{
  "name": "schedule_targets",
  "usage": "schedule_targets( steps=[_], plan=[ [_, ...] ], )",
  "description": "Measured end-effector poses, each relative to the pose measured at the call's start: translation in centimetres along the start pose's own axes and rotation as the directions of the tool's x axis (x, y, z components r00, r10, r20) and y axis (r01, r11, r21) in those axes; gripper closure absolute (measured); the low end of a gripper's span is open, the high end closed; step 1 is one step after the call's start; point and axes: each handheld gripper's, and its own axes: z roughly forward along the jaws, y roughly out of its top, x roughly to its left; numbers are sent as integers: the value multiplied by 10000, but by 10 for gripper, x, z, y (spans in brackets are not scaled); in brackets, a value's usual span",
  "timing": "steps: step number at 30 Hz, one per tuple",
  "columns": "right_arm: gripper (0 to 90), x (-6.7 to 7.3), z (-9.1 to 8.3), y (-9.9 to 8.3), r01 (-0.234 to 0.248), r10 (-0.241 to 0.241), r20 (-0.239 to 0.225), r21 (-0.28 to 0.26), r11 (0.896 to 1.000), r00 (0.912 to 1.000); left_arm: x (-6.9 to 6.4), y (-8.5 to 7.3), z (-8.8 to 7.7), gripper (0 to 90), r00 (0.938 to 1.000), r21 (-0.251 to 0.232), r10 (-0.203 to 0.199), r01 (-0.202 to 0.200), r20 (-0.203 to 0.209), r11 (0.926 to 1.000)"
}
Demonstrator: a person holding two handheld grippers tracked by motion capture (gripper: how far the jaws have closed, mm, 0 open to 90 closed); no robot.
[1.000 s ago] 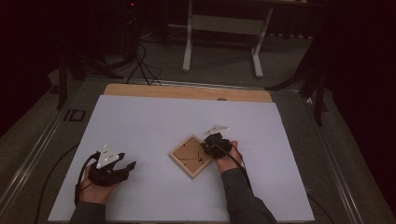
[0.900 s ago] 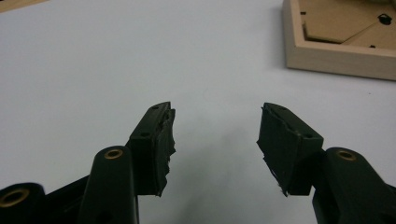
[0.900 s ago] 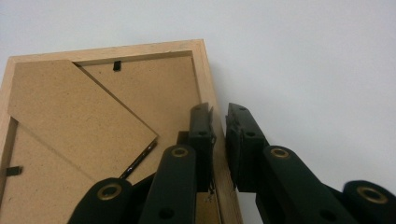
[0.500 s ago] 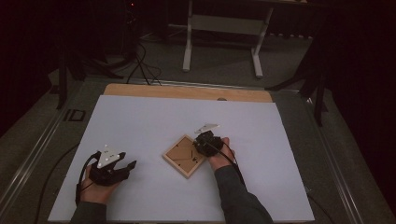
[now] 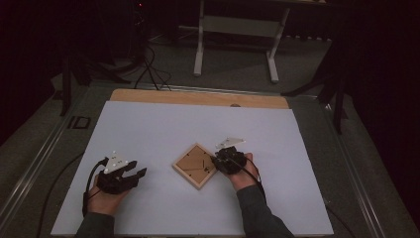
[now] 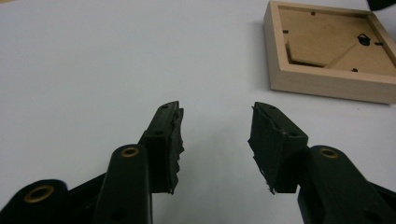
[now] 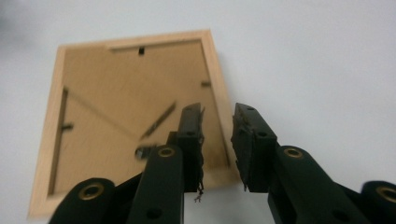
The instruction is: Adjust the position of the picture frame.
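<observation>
Two grippers over white table (image 5: 148, 124). Wooden picture frame (image 5: 195, 165) lies back-up at centre. Right gripper (image 5: 218, 159) at frame's right edge, jaws just opening, edge between, unpinched. Left gripper (image 5: 141, 174) apart, spread, closing, empty.

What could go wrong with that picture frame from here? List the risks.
1. The right gripper has just been opening, and its fingers straddle the wooden frame's rim without pressing it; a lift now would likely slip.
2. The frame lies back-up on the smooth white sheet, so a nudge could slide it.
3. The left gripper sits apart, too far to steady it.
</observation>
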Motion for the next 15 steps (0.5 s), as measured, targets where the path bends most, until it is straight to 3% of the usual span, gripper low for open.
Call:
schedule_targets(
  steps=[6,9,15],
  plan=[
    [656,6,-15,-18,-22,17,-180,-267,9996,9998,-3,11,3,551,9998,-19,207,-207,-16,9998],
    [655,9,-19,-27,-17,11,-213,-294,9996,9998,-4,15,9,572,9999,-30,127,-127,20,9999],
    [729,13,-21,-41,56,-64,-451,-170,9998,9990,-6,23,20,611,9996,-68,160,-159,230,9999]
  ],
)
